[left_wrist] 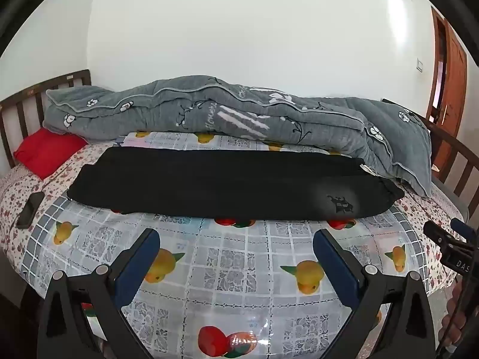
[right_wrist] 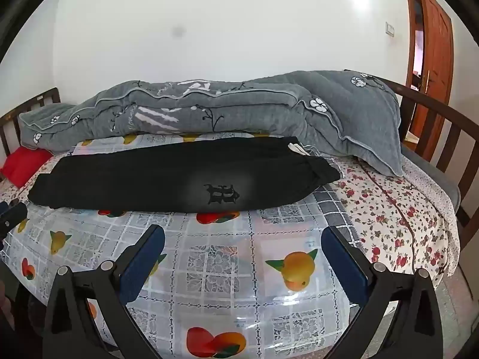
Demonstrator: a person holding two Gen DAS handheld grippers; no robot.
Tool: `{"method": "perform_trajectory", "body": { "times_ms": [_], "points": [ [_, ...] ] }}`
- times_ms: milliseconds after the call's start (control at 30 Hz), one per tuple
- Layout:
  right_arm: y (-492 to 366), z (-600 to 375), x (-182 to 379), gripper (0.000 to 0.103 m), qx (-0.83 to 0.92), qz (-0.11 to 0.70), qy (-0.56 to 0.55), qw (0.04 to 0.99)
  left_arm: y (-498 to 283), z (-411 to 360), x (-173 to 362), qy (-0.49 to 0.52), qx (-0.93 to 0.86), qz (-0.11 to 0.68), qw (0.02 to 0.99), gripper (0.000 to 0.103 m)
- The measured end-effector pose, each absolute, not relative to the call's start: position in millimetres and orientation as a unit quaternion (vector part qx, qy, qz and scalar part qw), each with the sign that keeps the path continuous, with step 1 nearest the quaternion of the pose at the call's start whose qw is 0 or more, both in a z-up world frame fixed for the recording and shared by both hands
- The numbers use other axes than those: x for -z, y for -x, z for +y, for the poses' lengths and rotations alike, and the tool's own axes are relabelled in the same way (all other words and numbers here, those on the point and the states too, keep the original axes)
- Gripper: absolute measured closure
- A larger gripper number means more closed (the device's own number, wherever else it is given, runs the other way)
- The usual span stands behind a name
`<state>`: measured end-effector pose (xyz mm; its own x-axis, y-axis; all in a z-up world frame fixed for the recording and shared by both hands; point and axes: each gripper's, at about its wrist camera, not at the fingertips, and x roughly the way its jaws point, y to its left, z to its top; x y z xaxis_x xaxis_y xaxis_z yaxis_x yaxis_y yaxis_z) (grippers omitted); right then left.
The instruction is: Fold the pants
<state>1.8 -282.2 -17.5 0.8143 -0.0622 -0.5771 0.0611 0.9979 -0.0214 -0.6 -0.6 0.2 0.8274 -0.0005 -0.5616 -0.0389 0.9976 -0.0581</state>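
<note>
Black pants (left_wrist: 227, 182) lie flat across the bed, folded lengthwise, waist to the right with a dark logo (left_wrist: 339, 203) near it. They also show in the right wrist view (right_wrist: 179, 176), with a white drawstring (right_wrist: 296, 149) at the waist. My left gripper (left_wrist: 236, 239) is open and empty, held above the fruit-print plastic sheet (left_wrist: 227, 266) in front of the pants. My right gripper (right_wrist: 242, 236) is open and empty, in front of the waist end. Its tip shows at the right edge of the left wrist view (left_wrist: 449, 239).
A grey flowered quilt (left_wrist: 239, 113) is bunched behind the pants. A red pillow (left_wrist: 48, 149) lies at the far left by the wooden headboard (left_wrist: 27, 104). A dark phone (left_wrist: 30, 209) lies on the left. A wooden bed rail (right_wrist: 443, 125) and a door (right_wrist: 434, 45) stand right.
</note>
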Motion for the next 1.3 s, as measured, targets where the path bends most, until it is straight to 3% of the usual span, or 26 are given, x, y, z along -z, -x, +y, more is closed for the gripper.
{"method": "perform_trajectory", "body": {
  "times_ms": [1300],
  "points": [
    [2,-278,15,0.001,0.019,0.302,-0.011,0.953,6,5,1,0.045,-0.010,0.289,0.956,0.000]
  ]
}}
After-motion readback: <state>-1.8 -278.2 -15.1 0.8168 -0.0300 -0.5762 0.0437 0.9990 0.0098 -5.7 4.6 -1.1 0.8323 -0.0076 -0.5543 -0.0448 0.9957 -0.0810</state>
